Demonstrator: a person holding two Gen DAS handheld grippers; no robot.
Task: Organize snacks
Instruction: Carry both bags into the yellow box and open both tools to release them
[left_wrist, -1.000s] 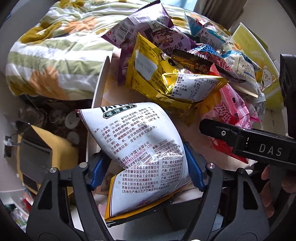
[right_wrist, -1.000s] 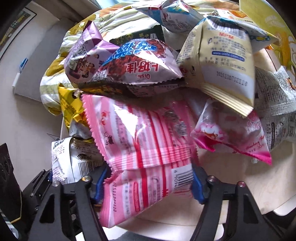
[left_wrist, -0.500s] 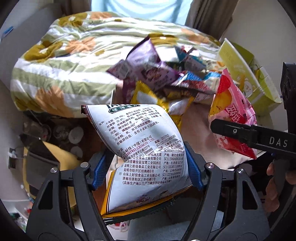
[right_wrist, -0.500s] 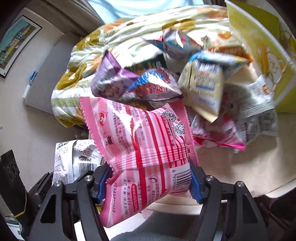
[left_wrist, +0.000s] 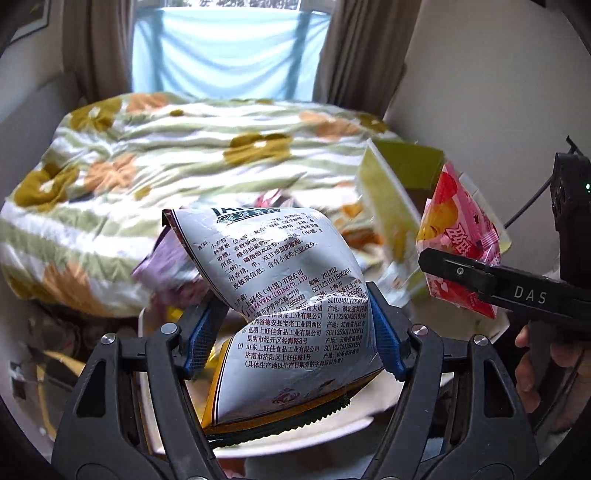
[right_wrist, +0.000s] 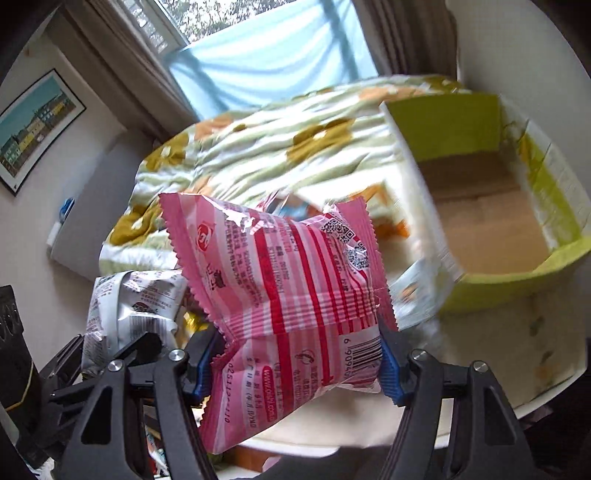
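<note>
The left gripper is clenched on a white snack bag with its blue pads pressing either side of the bag's waist, while the right gripper likewise pinches a pink striped packet near its lower seam. Both bags hang above the pale table. Beyond, just right of the packet, a yellow-green box stands open-topped near the table's far edge, with the floral quilt behind.

— What snacks am I holding?
— My left tongs pinch a crumpled silver packet, printed back facing me, upright. My right tongs pinch a pink striped packet, barcode low, tilted, near the open green box.
</note>
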